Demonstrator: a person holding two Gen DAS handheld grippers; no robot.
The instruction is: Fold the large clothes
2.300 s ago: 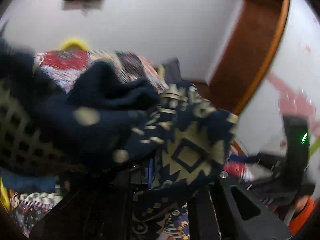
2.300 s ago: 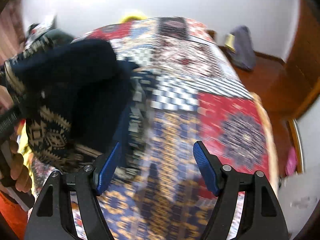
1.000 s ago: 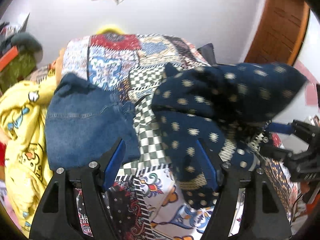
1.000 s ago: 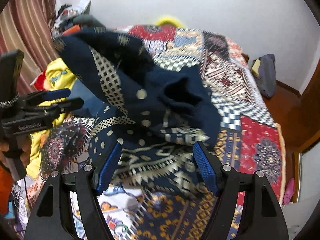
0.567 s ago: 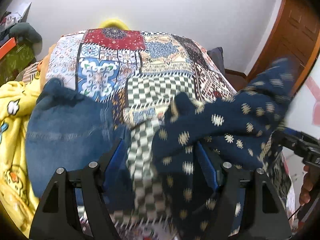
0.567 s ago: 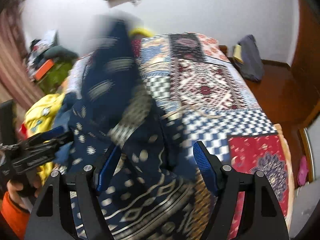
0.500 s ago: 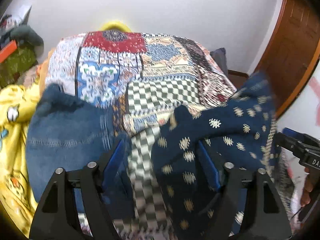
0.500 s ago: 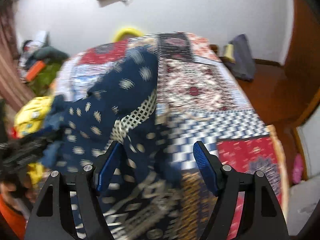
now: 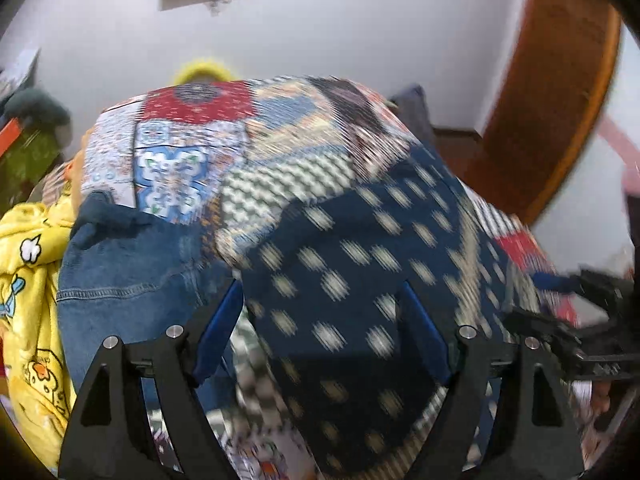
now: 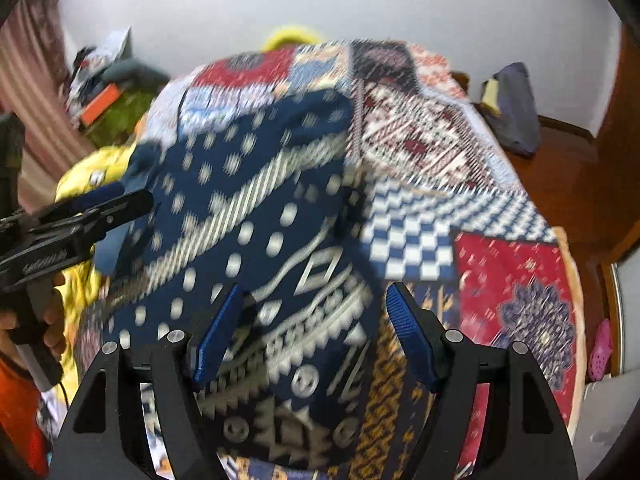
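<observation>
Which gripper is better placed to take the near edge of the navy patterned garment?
Probably the right gripper: the navy patterned garment lies flat between its open jaws, hem closest. The left gripper, jaws opening, overlaps the folded jeans too.

You have the patchwork bedspread [image 10: 500, 272] as your landmark, covering the whole bed. At its left edge lies a yellow cartoon blanket [image 9: 28, 264], and folded blue jeans [image 9: 128, 272] rest on the bedspread just beside that blanket. Off its far right corner, a dark bag [image 10: 516, 108] sits on the wooden floor [image 10: 568, 184]. Beyond its far end rises the white wall [image 10: 420, 4], and a pink shoe [image 10: 600, 350] lies near its right edge.
</observation>
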